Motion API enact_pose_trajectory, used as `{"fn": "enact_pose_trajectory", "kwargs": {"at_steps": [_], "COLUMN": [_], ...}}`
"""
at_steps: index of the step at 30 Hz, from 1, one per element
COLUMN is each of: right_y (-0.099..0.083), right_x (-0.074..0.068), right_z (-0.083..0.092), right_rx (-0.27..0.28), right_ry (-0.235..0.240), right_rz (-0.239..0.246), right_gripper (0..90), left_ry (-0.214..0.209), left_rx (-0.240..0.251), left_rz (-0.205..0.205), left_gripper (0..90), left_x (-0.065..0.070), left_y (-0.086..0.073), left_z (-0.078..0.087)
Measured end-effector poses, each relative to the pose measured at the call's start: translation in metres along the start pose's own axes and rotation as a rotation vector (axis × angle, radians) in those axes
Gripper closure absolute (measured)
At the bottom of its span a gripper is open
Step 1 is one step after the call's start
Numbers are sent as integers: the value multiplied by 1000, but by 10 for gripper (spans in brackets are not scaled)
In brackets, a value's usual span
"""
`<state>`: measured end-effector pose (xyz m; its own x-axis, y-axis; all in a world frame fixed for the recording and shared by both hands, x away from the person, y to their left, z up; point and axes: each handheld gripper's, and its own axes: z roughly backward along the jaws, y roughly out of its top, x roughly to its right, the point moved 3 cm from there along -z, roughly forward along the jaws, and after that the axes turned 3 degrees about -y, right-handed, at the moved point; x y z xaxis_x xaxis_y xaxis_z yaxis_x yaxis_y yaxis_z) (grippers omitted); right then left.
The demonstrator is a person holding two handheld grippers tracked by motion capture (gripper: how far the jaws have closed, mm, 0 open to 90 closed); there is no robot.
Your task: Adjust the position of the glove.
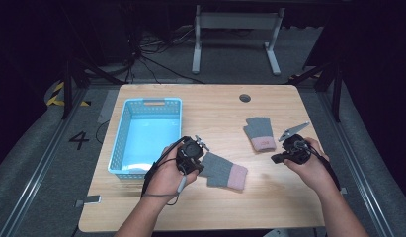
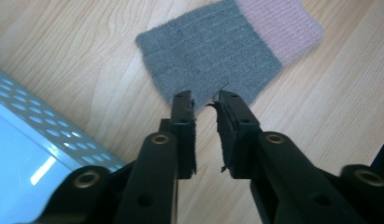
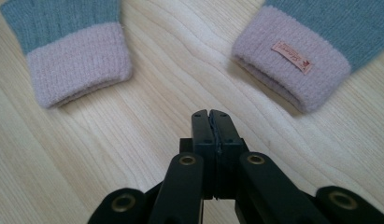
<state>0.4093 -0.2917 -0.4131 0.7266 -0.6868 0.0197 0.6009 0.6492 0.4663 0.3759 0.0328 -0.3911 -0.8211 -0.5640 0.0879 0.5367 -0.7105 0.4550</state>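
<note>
Dark room around a pale wooden bench (image 1: 215,207); a blue perforated basket (image 1: 122,129) is sitting at its left side. Two grey gloves with pink cuffs are lying flat on the wood, well apart. The left tool (image 2: 206,105) is hovering at the grey edge of the near glove (image 2: 213,51), its jaws slightly parted with nothing pinched between them. The right tool (image 3: 211,115) is resting with jaws pressed together, empty, pointing at bare wood between the two cuffs; the far glove (image 1: 260,133) is lying just beside it.
</note>
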Motion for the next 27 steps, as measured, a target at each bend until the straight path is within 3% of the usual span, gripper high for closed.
{"fn": "enact_pose_trajectory", "kwargs": {"at_steps": [4, 13, 14, 18, 24, 27], "right_y": [2, 8, 11, 16, 22, 25], "right_x": [-7, -25, -34, -48, -64, -78], "right_z": [0, 3, 3, 2, -4, -16], "right_rx": [9, 41, 51, 70, 87, 86], "right_ry": [13, 50, 69, 124, 175, 197], "right_rz": [17, 56, 73, 100, 135, 171], "right_gripper": [900, 900, 900, 900, 900, 900], "left_ry": [0, -40, -43, -50, -53, -46], "left_rx": [6, -9, -14, -9, -25, -31], "left_rz": [8, -12, -11, 7, -11, -25], "left_gripper": [898, 900, 900, 900, 900, 900], "left_x": [-3, 3, 3, 4, 7, 8], "left_y": [0, 4, 5, 6, 8, 8], "left_z": [1, -1, -3, -6, -10, -12]}}
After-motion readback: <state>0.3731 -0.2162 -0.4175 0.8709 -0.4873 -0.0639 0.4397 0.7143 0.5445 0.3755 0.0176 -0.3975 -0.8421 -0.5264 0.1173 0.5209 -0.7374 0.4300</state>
